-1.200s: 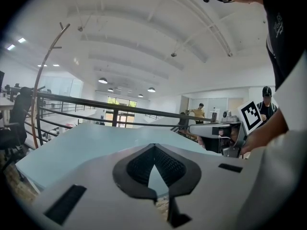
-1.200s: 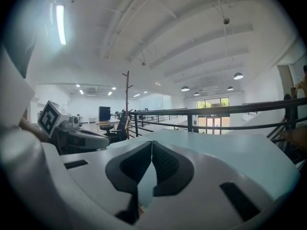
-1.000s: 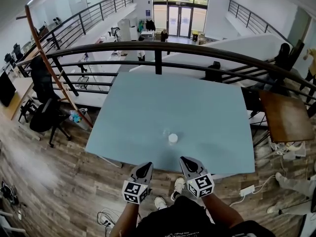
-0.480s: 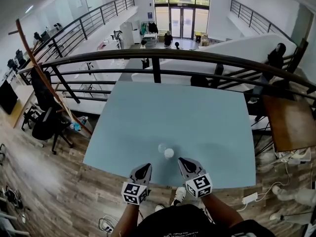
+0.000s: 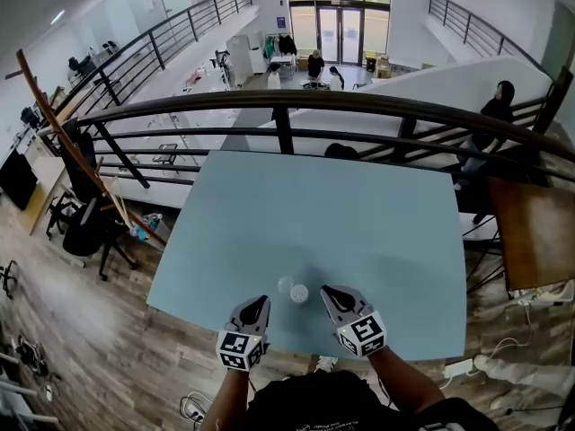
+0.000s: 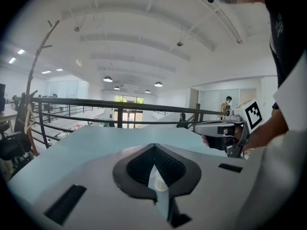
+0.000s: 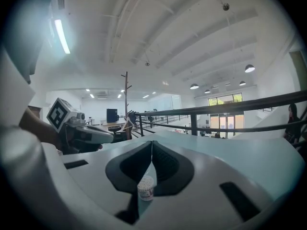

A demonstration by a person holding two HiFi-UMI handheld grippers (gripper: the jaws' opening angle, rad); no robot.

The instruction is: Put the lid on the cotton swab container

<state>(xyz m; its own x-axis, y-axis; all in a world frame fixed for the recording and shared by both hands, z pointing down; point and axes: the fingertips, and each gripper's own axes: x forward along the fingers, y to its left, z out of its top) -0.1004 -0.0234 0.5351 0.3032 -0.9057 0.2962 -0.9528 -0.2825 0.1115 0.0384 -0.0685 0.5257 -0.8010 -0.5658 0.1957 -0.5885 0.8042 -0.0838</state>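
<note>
The cotton swab container (image 5: 299, 294), small, round and white, stands near the front edge of the pale blue table (image 5: 359, 223). A clear round lid (image 5: 285, 285) lies just to its left, touching or nearly so. My left gripper (image 5: 259, 302) is shut and empty, its tip a little short of the container on the left. My right gripper (image 5: 328, 291) is shut and empty too, just right of the container. In the left gripper view the container (image 6: 158, 185) shows low behind the shut jaws of the left gripper (image 6: 154, 147). The right gripper view shows the container (image 7: 146, 187) below the right gripper (image 7: 152, 143).
A dark metal railing (image 5: 296, 101) runs behind the table's far edge, with a drop to a lower floor beyond. A brown wooden table (image 5: 539, 232) stands to the right. A wooden coat stand (image 5: 72, 133) leans at the left. The blue table's front edge (image 5: 269, 335) lies under my grippers.
Both grippers have come forward to the table, from short of its front edge to either side of the container. The jaws have stayed shut.
</note>
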